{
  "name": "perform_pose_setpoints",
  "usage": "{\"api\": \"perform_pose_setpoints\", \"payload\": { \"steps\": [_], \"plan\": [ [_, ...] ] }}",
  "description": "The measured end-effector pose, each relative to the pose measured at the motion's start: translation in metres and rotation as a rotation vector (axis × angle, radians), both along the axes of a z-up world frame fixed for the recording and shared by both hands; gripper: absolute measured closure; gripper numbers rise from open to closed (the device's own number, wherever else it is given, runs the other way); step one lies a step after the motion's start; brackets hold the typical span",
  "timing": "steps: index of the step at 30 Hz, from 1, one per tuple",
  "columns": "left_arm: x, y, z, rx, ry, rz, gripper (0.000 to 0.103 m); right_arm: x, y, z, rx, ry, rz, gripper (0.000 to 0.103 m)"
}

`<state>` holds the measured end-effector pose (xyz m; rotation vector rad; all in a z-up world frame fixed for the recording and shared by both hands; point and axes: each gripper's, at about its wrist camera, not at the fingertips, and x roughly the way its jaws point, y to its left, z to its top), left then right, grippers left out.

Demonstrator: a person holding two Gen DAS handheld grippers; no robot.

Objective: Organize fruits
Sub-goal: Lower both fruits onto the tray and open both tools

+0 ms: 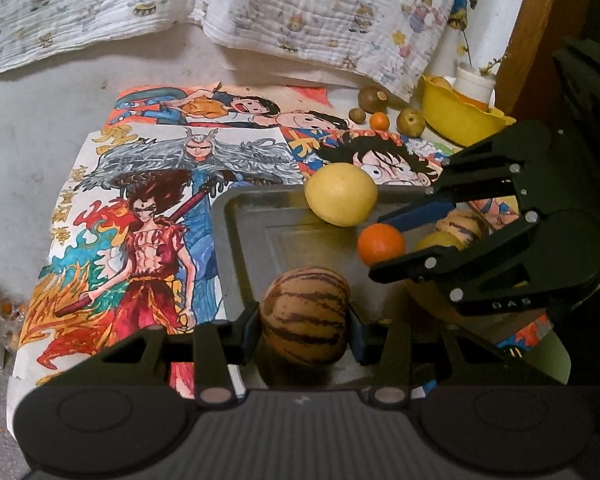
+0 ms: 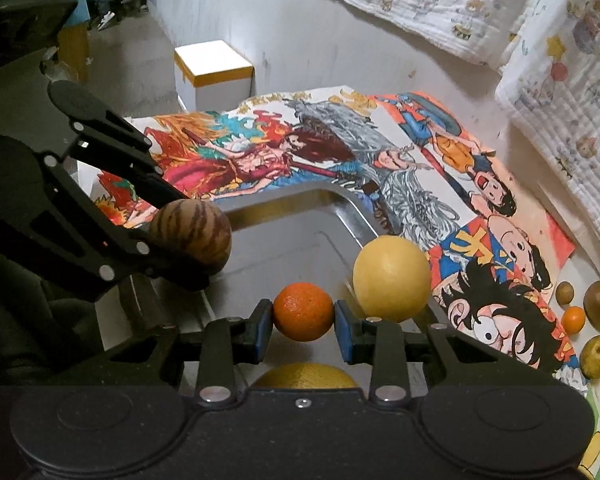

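Left gripper [image 1: 305, 330] clamped on a striped melon [image 1: 305, 320]; pads press its two sides. Melon is egg-shaped, long axis roughly upright in the left wrist view, stripes running along that axis. It hangs over the near part of the metal tray [image 1: 252, 236].

Right gripper [image 2: 303, 322] clamped on a small orange [image 2: 303, 312], pads on its left and right. Orange is near-round, no clear long axis. It is held over the tray [image 2: 340, 204], just beside a yellow fruit [image 2: 392, 278].

Yellow fruit [image 1: 340, 194] lies at the tray's far rim, slightly oval, long axis across the left wrist view. A second striped melon [image 1: 460, 228] shows behind the right gripper [image 1: 388, 248].

Tray sits on colourful drawings [image 1: 148, 200]. Beyond them: a yellow bowl [image 1: 456, 120] and a few small fruits [image 1: 374, 110] loose on the surface.
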<state>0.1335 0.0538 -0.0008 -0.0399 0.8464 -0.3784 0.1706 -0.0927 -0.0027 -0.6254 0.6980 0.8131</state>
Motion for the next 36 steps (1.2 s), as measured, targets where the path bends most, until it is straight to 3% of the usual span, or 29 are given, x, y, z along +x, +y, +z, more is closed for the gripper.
{"api": "perform_pose_setpoints", "payload": {
  "steps": [13,24,28,36],
  "plan": [
    [0.003,-0.006,-0.003,0.039,0.013,-0.032,0.054,0.007,0.005,-0.007,-0.032,0.026,0.001,0.068],
    [0.003,-0.005,-0.004,0.025,0.026,-0.031,0.053,0.008,0.002,-0.009,-0.023,0.027,-0.004,0.065],
    [-0.001,-0.004,0.002,0.017,0.002,-0.033,0.038,0.002,-0.007,-0.002,0.006,0.021,-0.016,0.058],
    [-0.016,-0.008,0.018,0.059,-0.073,-0.067,0.006,-0.029,-0.039,0.022,0.082,-0.004,-0.044,0.028]
  ]
}}
